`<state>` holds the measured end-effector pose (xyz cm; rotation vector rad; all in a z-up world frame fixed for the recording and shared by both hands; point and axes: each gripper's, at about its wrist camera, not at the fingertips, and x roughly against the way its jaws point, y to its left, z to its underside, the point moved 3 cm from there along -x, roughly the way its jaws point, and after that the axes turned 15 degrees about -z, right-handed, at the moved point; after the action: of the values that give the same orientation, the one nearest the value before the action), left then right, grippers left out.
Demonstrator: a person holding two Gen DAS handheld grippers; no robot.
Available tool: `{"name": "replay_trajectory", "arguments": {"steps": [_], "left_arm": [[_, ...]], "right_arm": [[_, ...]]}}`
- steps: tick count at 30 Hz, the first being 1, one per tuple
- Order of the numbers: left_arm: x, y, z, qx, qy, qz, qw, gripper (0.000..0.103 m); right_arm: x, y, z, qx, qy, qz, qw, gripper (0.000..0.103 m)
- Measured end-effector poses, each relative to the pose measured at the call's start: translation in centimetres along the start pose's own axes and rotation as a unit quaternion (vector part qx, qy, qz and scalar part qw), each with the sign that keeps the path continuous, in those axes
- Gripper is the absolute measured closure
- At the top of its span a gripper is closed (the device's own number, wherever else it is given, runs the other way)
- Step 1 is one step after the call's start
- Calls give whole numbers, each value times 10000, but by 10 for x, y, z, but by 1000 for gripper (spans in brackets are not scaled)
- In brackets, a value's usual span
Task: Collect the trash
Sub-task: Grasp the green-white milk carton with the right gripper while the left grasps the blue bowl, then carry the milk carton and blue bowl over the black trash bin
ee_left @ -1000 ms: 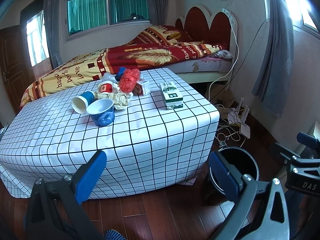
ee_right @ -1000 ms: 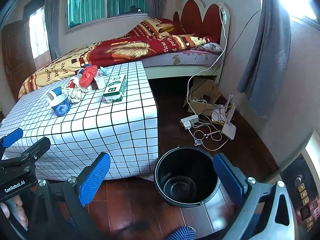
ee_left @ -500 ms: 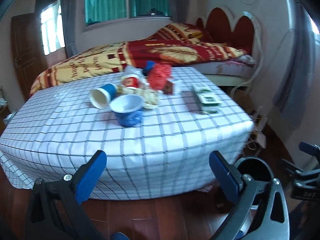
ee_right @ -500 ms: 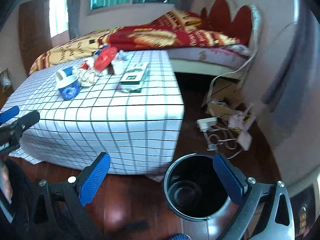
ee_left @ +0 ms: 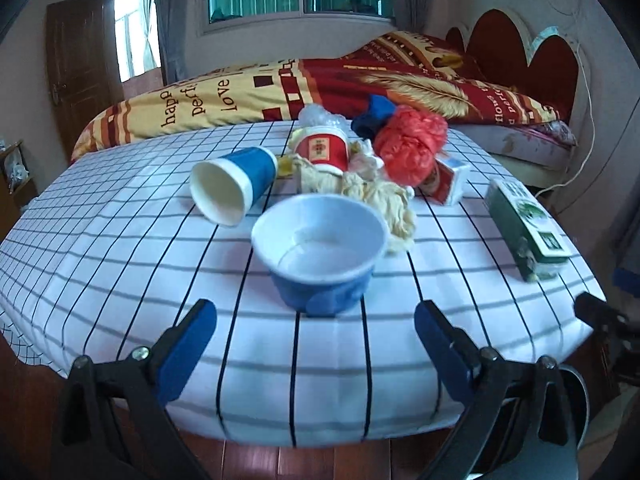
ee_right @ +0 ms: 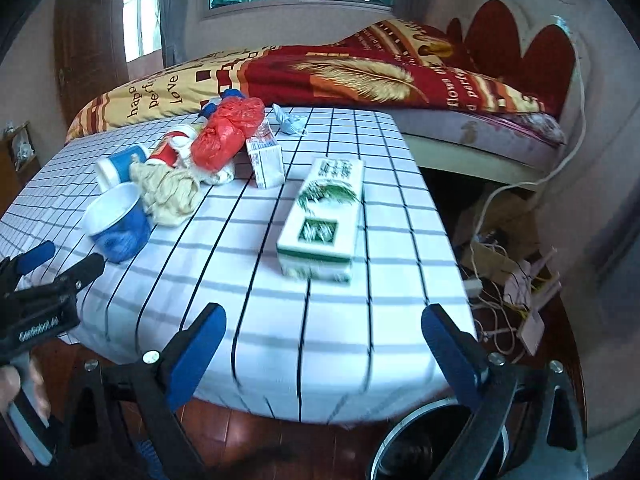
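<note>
Trash lies on a table under a checked cloth (ee_left: 120,248). An upright blue paper bowl (ee_left: 320,256) stands nearest my left gripper (ee_left: 316,344), which is open just short of it. Behind it lie a tipped blue cup (ee_left: 236,184), a red cup (ee_left: 320,148), crumpled beige paper (ee_left: 380,196), a red plastic bag (ee_left: 412,144) and a small carton (ee_left: 448,180). A green and white box (ee_right: 324,216) lies ahead of my open right gripper (ee_right: 324,344). The black bin (ee_right: 424,448) sits on the floor at the table's near right corner.
A bed with a red and yellow quilt (ee_left: 280,88) runs behind the table. Cables and a power strip (ee_right: 504,292) litter the wooden floor to the right. A hand (ee_right: 12,388) holds the left gripper, seen at the lower left of the right wrist view.
Both grippers have moved up and in towards the table. The trash now fills the views and the bin has slipped to the bottom right edge.
</note>
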<state>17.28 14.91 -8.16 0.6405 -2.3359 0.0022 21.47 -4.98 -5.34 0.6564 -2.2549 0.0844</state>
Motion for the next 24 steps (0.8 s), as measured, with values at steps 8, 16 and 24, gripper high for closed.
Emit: {"name": "replay_trajectory", "arguments": {"steps": [8,16,24], "left_arm": [[-32,-7,-13,29,31,12,10000,5],[-38,-4,-16,85,71,204,9997,25],[-8,-5,-22,-41,-292,317,9991,25]], "right_arm": [[-53,-15,-23,-179,202,-74,9996,19],[-67,-18,-29,-297,215,-174,9992,45],[-40,-18,-28,-234,-109,-190,9995,47]]}}
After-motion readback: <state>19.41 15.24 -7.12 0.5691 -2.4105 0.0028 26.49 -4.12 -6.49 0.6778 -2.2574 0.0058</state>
